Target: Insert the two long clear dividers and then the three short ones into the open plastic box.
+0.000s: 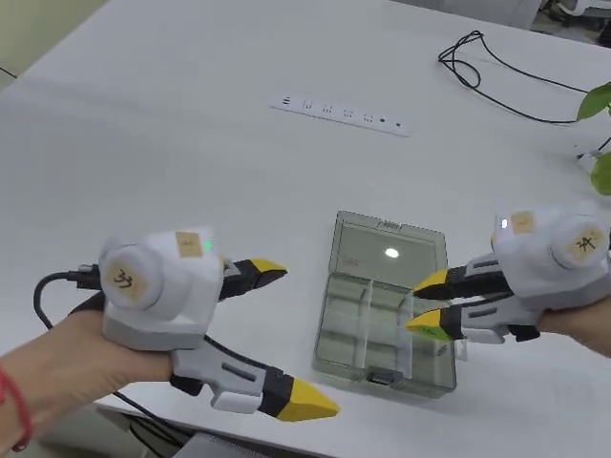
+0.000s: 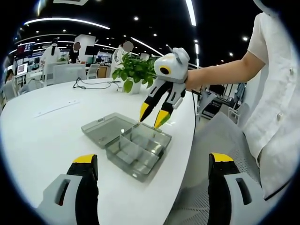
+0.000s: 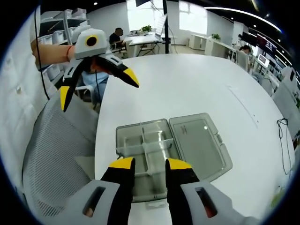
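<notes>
The clear plastic box point(image 1: 355, 361) lies open near the table's front edge, its lid point(image 1: 389, 250) flat behind it. Clear dividers point(image 1: 367, 307) stand inside it and split it into compartments. My right gripper point(image 1: 427, 302) hovers over the box's right side with its yellow-tipped jaws a small way apart; I see nothing between them. In the right gripper view the box point(image 3: 136, 187) and a divider point(image 3: 142, 139) lie just beyond my right gripper point(image 3: 150, 165). My left gripper point(image 1: 286, 336) is wide open and empty, left of the box point(image 2: 140, 157).
A white power strip point(image 1: 341, 113) lies further back on the table. A black cable point(image 1: 496, 72) loops at the back right beside a green plant point(image 1: 600, 105). A grey mesh chair point(image 3: 56, 154) stands by the table's near edge.
</notes>
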